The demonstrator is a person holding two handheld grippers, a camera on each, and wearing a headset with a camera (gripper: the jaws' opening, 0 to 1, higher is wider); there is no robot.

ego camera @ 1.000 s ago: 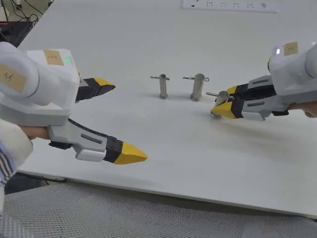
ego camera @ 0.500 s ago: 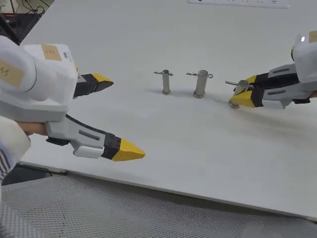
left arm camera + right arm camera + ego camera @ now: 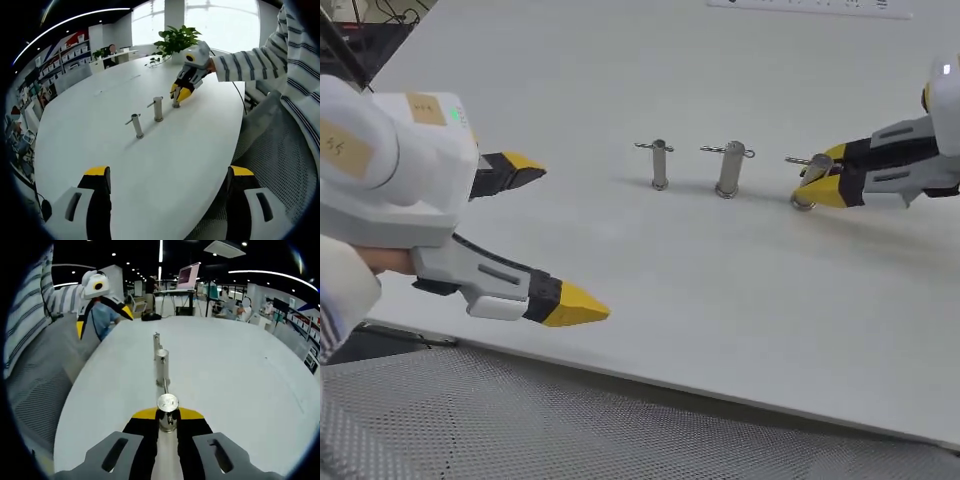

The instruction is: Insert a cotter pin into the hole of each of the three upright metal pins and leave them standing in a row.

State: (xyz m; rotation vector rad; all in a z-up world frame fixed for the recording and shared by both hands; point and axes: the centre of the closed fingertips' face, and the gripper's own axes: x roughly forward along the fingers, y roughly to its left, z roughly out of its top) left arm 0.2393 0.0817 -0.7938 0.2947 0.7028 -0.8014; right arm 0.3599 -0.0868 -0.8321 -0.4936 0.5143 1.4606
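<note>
Shiny bare-metal pins [image 3: 726,170] on a matt white table [image 3: 700,290].

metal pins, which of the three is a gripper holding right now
The right-end pin of the row in the head view: it sits between the right gripper's jaws. The middle pin and left-end pin stand free, with nothing touching them.

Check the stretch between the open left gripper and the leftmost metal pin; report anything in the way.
Nothing visible stands in the way. Between the left gripper and the leftmost metal pin lies bare white table. The middle pin and the third pin, clamped in the right gripper, stand beyond it.
</note>
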